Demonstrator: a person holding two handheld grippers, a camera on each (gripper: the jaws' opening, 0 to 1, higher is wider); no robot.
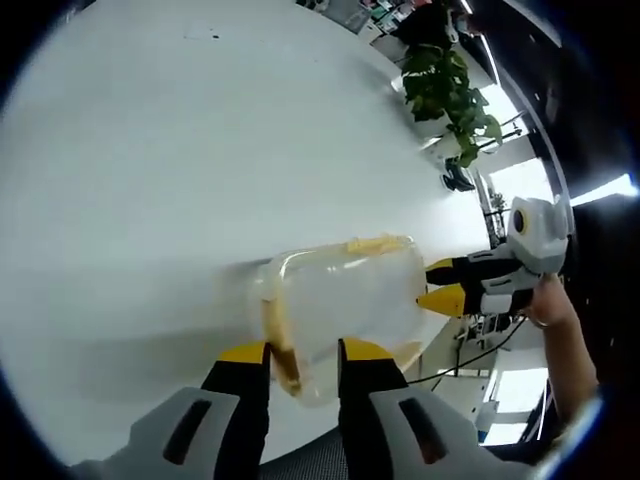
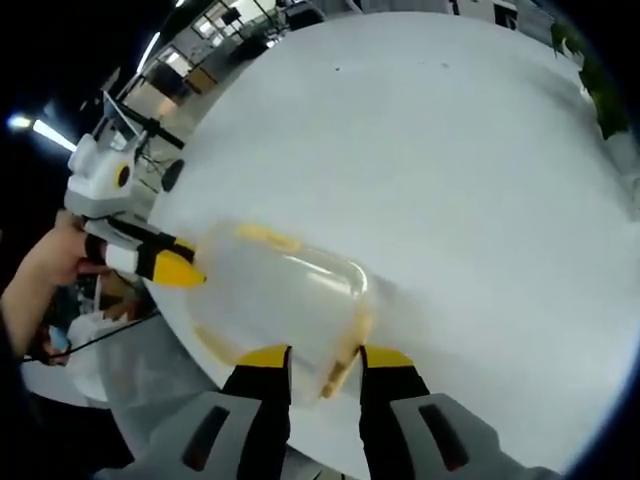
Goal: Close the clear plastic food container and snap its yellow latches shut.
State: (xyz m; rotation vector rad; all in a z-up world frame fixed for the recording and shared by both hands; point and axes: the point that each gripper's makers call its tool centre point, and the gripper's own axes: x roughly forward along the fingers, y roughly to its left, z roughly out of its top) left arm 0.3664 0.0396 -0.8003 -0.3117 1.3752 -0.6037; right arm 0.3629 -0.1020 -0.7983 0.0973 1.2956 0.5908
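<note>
So the clear container (image 1: 340,300) is seen lower centre in the left gripper view, sitting near the edge of the white table (image 1: 150,150), with its long axis running roughly left-right across the frame. The left gripper (image 1: 303,352) is parted just a bit, and one short end of the box, with a yellow latch (image 1: 280,345) on it, is bracketed between the yellow tips; whether it's actually pinched or just straddled can't be told. In the right gripper view the same thing is mirrored: the right gripper (image 2: 325,357) is a little spread around the opposite end's latch (image 2: 345,350), at lower centre. Each tool is also caught coming in from the side of the other's view. So the box is basically held end to end, one latch per gripper, neither obviously nearer. The lid looks seated already, though that's a guess through hazy plastic, and the next push would probably be inward along that long axis.
</note>
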